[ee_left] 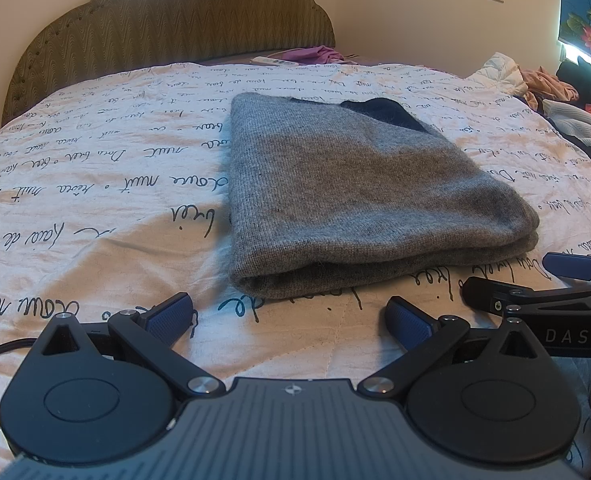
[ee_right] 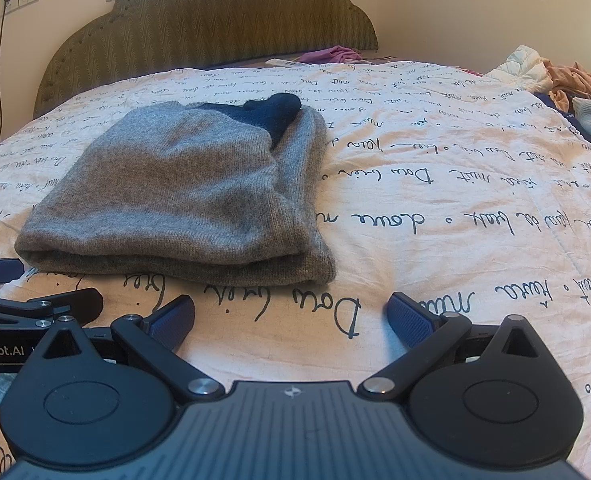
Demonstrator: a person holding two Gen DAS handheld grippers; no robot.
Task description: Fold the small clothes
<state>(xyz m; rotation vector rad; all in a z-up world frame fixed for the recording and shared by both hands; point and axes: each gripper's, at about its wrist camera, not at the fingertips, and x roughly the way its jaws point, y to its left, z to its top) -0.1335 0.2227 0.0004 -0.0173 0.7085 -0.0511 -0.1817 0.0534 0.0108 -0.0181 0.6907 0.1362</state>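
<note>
centre of the left wrist frame: folded grey sweater (ee_left: 359, 196) on bed quilt (ee_left: 95, 200); left hand-held gripper (ee_left: 291, 320) and right hand-held gripper (ee_right: 291, 318) both released, empty, below it.

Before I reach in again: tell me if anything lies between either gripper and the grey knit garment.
Nothing visible does. Only bare quilt separates the open left gripper and the open right gripper from the folded grey garment. The clothes pile sits far off at the bed's right edge.
</note>
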